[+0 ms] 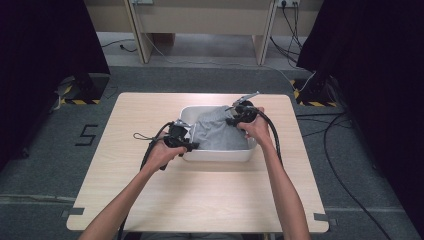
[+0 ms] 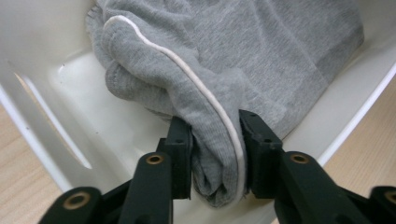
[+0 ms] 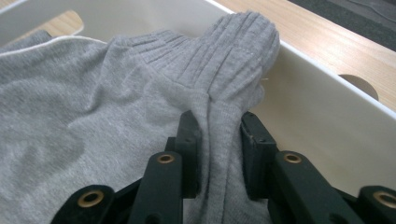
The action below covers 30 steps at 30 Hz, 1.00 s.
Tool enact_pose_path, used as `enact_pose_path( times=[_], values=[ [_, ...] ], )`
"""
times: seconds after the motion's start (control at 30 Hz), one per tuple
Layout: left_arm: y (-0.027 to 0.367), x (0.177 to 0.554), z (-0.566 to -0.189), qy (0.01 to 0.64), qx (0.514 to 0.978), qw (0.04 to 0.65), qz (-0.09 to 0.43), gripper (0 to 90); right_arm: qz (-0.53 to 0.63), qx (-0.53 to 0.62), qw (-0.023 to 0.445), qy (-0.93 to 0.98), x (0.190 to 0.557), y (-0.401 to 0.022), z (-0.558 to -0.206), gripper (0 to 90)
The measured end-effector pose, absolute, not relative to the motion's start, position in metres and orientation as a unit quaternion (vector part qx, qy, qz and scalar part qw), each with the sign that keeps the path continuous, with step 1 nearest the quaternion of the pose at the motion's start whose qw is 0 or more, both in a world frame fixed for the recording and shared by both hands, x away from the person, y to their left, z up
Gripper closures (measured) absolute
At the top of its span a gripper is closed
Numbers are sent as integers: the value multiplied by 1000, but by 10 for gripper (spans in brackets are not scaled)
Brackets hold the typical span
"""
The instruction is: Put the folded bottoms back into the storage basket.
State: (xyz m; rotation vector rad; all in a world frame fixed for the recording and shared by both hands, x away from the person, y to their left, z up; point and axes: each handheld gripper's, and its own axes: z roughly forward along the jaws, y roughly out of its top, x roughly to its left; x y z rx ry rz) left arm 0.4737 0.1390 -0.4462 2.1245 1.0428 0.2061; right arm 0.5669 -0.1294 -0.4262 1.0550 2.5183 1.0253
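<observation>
Garment [image 1: 219, 131]: grey knit, bunched inside white bin [image 1: 216, 155] at mid-table [image 1: 200, 200].
Left gripper [image 2: 215, 140]: jaws clamped on a piped fold at the bin's near-left corner.
Right gripper [image 3: 219, 140]: jaws clamped on a ribbed cuff at the far-right wall.
Step, judged: laying the garment into the bin.
Risk: cuff rides up the rim; on release it may drape outside.
Risk: both grips are narrow pinches; uneven pull could slip the fold or drag the light bin.

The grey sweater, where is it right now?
In the high view, the grey sweater lies inside the white tub mid-table, pinched between the left gripper and right gripper.
</observation>
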Motion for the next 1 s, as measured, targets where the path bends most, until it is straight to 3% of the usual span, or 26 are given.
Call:
enact_pose_path(
  times=[0.1,0.13,0.27,0.33,0.57,1.0],
  values=[
    [141,474,-447,412,828,372,83,630,332,353,116,867,568,-128,-430,645],
    [141,474,-447,416,826,371,86,614,318,362,117,869,568,-128,-433,558],
    [143,472,-444,420,821,376,91,555,331,369,122,860,569,-131,-433,478],
    [143,468,-438,425,815,380,102,448,335,369,129,857,569,-132,-430,436],
    [149,458,-421,416,802,415,110,436,352,356,155,852,561,-136,-416,414],
    [149,444,-412,398,803,432,103,434,373,338,159,849,542,-133,-401,381]
  ],
)
